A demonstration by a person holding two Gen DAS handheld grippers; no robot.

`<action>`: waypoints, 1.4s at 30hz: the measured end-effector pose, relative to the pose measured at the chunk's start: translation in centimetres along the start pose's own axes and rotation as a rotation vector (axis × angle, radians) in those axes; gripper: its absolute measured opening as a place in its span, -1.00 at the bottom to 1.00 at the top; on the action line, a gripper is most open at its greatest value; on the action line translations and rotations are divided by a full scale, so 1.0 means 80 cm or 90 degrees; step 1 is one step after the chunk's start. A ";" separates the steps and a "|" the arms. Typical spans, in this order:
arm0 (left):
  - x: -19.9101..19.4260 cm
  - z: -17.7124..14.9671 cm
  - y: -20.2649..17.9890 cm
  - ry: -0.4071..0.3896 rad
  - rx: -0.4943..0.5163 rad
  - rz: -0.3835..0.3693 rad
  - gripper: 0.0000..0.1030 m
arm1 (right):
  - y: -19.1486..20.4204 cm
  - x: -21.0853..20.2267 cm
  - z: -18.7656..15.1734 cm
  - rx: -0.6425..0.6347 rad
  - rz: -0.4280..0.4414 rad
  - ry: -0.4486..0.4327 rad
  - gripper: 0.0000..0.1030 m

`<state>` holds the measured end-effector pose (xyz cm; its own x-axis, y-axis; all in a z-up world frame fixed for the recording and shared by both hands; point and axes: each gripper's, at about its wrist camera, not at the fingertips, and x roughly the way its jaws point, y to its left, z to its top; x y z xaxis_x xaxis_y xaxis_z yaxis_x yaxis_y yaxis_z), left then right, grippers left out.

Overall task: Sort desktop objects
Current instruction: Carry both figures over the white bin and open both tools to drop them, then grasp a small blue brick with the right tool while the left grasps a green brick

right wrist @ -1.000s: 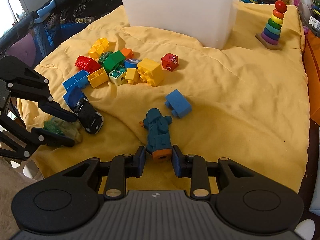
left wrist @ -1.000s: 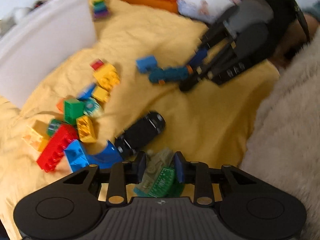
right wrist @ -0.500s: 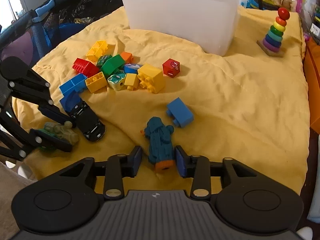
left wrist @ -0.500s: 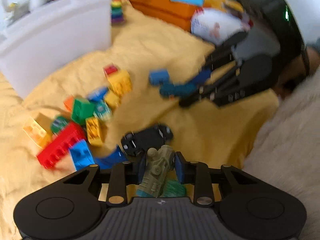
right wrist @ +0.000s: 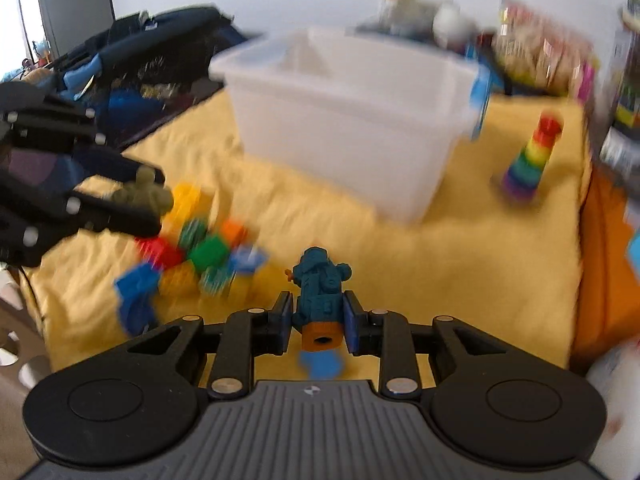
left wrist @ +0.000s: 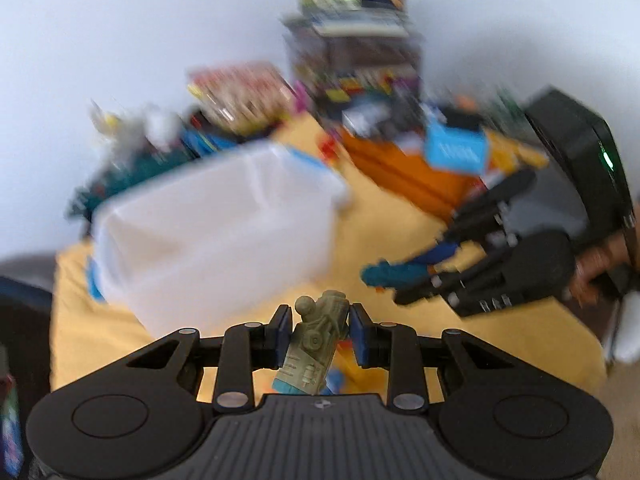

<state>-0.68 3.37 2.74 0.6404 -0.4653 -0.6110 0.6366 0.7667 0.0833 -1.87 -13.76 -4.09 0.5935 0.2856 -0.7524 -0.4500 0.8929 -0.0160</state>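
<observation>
Your left hand-held gripper (left wrist: 319, 336) clamps the olive toy train (left wrist: 316, 344), your right hand-held gripper (right wrist: 316, 322) the teal one (right wrist: 320, 288) (orange-ended); both are raised before the white bin (right wrist: 352, 120).

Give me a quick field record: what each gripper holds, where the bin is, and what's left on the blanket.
left gripper: shut on olive-green toy train, lifted off the blanket
right gripper: shut on teal toy train, orange end toward the camera
white bin: ahead of both grippers, open top, on the yellow blanket
loose blocks: pile on blanket, left of right gripper
rainbow ring stacker: upright, right of bin
image quality: both views motion-blurred
</observation>
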 end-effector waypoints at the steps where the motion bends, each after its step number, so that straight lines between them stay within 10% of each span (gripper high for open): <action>1: 0.000 0.015 0.009 -0.019 0.001 0.026 -0.33 | -0.002 -0.001 0.011 -0.008 -0.008 -0.013 -0.44; 9: 0.025 0.100 0.072 -0.119 -0.037 0.149 -0.33 | -0.030 -0.017 0.124 -0.015 -0.052 -0.155 -0.43; 16: 0.109 0.104 0.105 -0.060 -0.084 0.207 -0.34 | -0.051 0.026 0.188 0.034 -0.083 -0.180 -0.43; 24: 0.159 0.059 0.117 0.018 -0.144 0.194 -0.25 | -0.069 0.098 0.173 0.111 -0.064 -0.081 -0.24; 35: 0.053 0.035 0.072 -0.071 -0.146 0.181 0.38 | -0.058 0.047 0.154 0.094 -0.042 -0.138 -0.04; 42: 0.027 -0.047 0.009 0.019 -0.137 0.100 0.38 | -0.020 0.017 0.082 0.048 0.008 -0.107 0.05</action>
<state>-0.43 4.61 -1.46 0.7090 -0.3218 -0.6275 0.4221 0.9065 0.0120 4.07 -12.53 -0.76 0.6938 0.3455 -0.6319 -0.4106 0.9106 0.0471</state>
